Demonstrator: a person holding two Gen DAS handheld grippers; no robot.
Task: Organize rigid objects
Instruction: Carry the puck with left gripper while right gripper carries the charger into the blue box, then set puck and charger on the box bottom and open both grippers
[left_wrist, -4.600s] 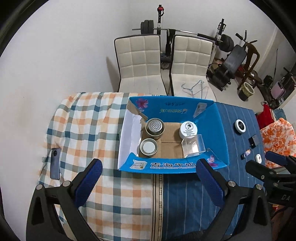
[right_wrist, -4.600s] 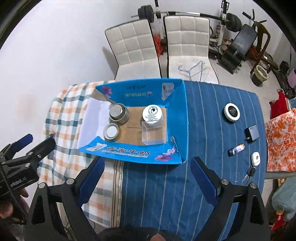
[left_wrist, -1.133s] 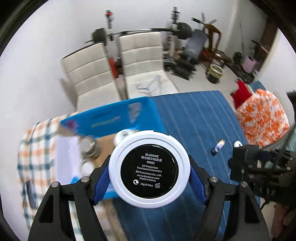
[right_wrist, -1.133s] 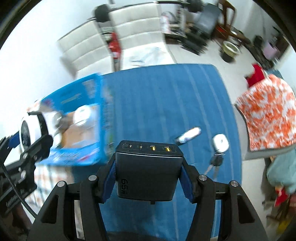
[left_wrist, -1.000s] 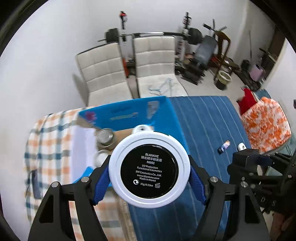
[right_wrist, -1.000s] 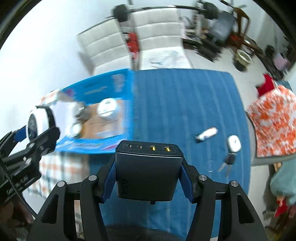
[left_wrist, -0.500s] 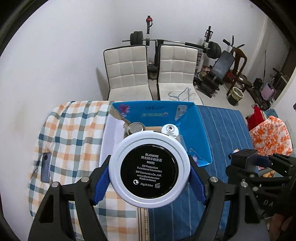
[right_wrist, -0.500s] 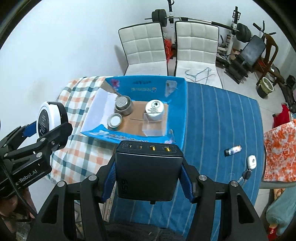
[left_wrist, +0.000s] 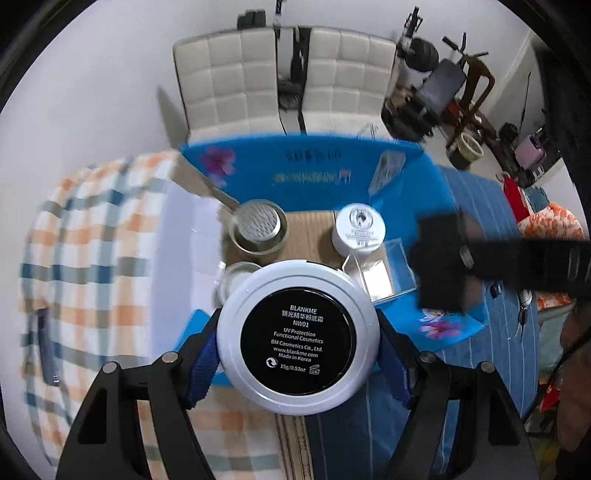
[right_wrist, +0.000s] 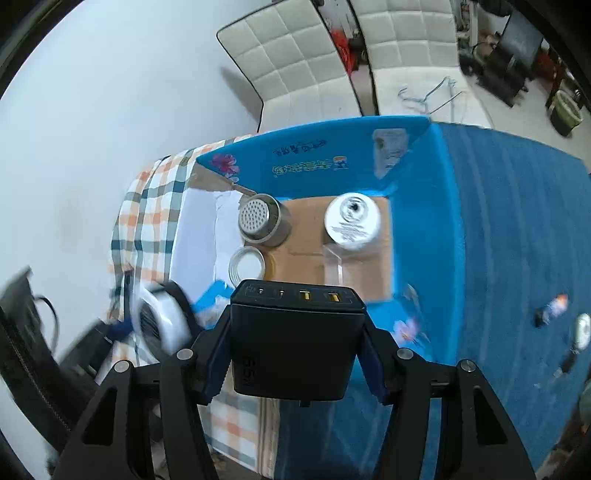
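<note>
My left gripper (left_wrist: 298, 338) is shut on a round white cosmetic compact (left_wrist: 298, 338) with a black label, held above the near edge of the open blue box (left_wrist: 314, 173). My right gripper (right_wrist: 297, 345) is shut on a black multi-port charger (right_wrist: 295, 345), held above the box's (right_wrist: 417, 221) near wall. In the box stand a perforated metal tin (left_wrist: 257, 226), a small glass jar (right_wrist: 247, 267), a white round jar (left_wrist: 360, 229) and a clear plastic case (left_wrist: 382, 271). The right gripper with the charger (left_wrist: 441, 260) shows blurred in the left wrist view.
The box sits on a table with a checked cloth (left_wrist: 85, 258) on the left and a blue striped cloth (right_wrist: 517, 240) on the right. A small stick (right_wrist: 552, 308) and a key fob (right_wrist: 581, 328) lie at right. A phone (left_wrist: 50, 341) lies at left. Two white chairs (left_wrist: 288, 74) stand behind.
Both grippers have come down and forward toward the box, which now looks much larger. Each still holds its object. The right gripper now reaches over the box's right side.
</note>
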